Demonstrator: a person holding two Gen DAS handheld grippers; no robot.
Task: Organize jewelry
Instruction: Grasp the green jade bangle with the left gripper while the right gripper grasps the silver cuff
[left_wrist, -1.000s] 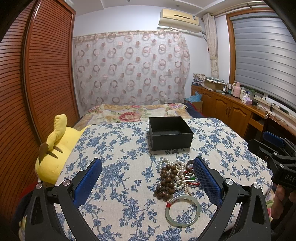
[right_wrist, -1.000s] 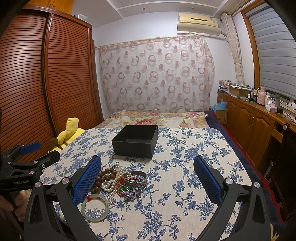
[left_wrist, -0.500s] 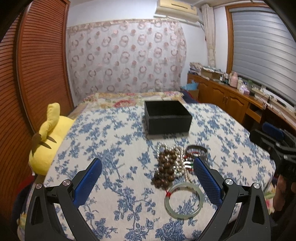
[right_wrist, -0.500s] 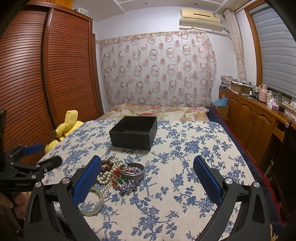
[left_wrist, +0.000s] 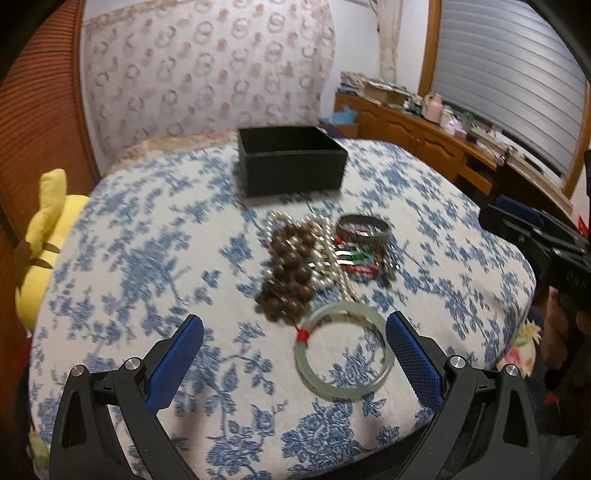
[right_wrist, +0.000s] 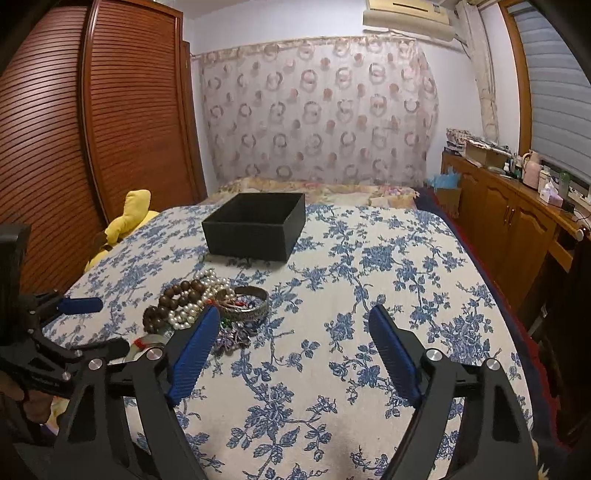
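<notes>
1. Blue-flowered bed cover (right_wrist: 369, 266) fills the room, with bare cover on the right side.
2. Black box (left_wrist: 291, 166) sits open, beyond the jewelry pile (left_wrist: 317, 254).
3. Left tongs (left_wrist: 294, 334) are spread wide over the green bangle (left_wrist: 343, 350) (not touching it).
4. Right tongs (right_wrist: 291, 325) are spread too, holding nothing, beside the pile.

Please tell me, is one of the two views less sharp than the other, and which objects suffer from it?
Left wrist view: motion-blurred; the wooden bead strand and black box look smeared, while the left gripper is crisp. Right wrist view: sharp; pearls and black box are clear. Both bend straight lines by fisheye.
</notes>
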